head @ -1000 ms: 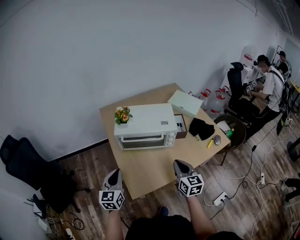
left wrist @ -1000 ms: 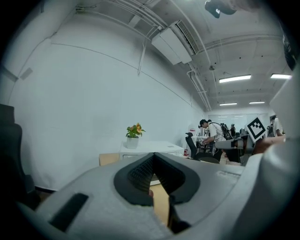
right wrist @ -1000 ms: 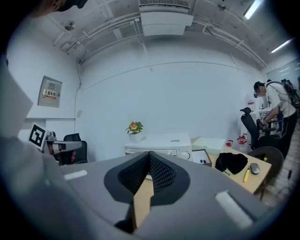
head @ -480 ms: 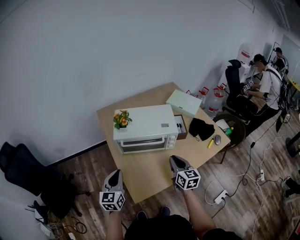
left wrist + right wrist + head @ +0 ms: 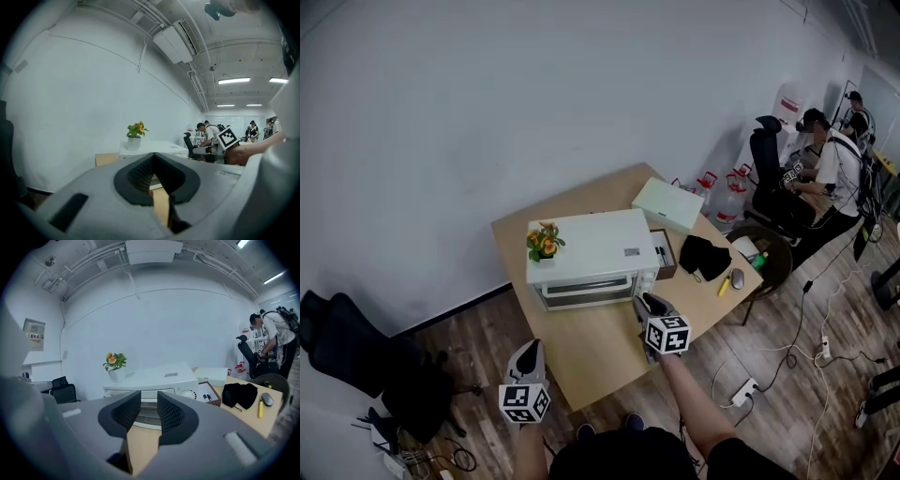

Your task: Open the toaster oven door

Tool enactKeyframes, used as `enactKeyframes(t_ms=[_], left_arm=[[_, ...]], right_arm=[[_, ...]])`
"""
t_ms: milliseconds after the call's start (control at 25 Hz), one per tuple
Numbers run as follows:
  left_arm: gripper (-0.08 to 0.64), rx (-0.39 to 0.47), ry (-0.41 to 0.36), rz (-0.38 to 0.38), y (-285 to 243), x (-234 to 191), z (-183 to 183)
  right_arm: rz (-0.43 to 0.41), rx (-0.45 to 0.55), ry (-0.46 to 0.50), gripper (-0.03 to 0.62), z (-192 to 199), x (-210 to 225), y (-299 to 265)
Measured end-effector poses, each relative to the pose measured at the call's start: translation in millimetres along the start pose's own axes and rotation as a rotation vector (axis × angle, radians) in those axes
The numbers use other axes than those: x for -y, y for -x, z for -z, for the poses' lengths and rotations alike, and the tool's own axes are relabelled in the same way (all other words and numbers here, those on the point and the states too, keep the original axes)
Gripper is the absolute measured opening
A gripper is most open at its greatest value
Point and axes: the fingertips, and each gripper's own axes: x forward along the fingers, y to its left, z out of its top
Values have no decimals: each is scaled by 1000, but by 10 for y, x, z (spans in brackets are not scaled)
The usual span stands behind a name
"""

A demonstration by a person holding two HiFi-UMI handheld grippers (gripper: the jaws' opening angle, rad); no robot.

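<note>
In the right gripper view, the right gripper (image 5: 149,409) covers much of the toaster oven (image 5: 159,377) door at the frame's centre. In the left gripper view, the left gripper (image 5: 153,161) hides nearly all of the oven's front. In the head view, the bottom edge cuts off most of the person (image 5: 623,457).

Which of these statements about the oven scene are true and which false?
The door of the toaster oven is shut. True.
The right gripper is clamped on the door. False: its jaws have just been opening, stand apart with nothing between them, short of the oven.
A potted plant stands on the oven. True.
The black pouch lies left of the oven. False: it lies to its right, on the table.
</note>
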Motion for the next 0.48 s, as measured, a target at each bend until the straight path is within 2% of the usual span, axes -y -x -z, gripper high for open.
enactKeyframes(t_ms=[480], left_arm=[[-2,11,3,-23,-89,-68,3]], right_arm=[[8,-114,43,127,157,206,-542]])
